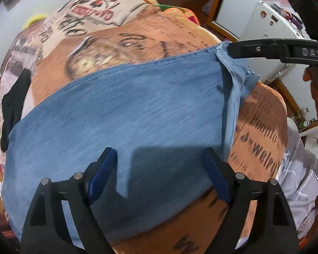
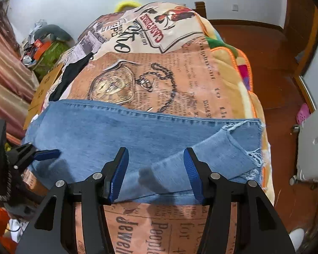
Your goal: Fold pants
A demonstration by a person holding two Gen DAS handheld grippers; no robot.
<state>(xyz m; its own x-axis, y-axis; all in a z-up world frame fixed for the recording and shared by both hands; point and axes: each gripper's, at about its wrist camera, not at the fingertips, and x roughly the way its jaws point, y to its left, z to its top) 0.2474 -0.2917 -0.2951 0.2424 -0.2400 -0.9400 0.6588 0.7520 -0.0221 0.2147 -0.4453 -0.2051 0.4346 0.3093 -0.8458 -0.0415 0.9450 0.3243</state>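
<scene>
Blue denim pants (image 1: 125, 114) lie flat across a bed with a newspaper-print cover (image 1: 137, 42). My left gripper (image 1: 159, 158) is open just above the denim, holding nothing. In the right wrist view the pants (image 2: 137, 131) lie crosswise, frayed leg ends at the right, with one leg end (image 2: 222, 150) folded over at an angle. My right gripper (image 2: 156, 158) is open over the near edge of the denim, empty. The right gripper also shows in the left wrist view (image 1: 233, 49) at the pants' far right corner. The left gripper shows at the left in the right wrist view (image 2: 46, 154).
A black garment (image 1: 12, 105) lies on the bed's left side. A white fridge (image 1: 271, 27) and wooden floor (image 2: 286, 84) are right of the bed. Clutter and a curtain (image 2: 6, 74) stand at the left.
</scene>
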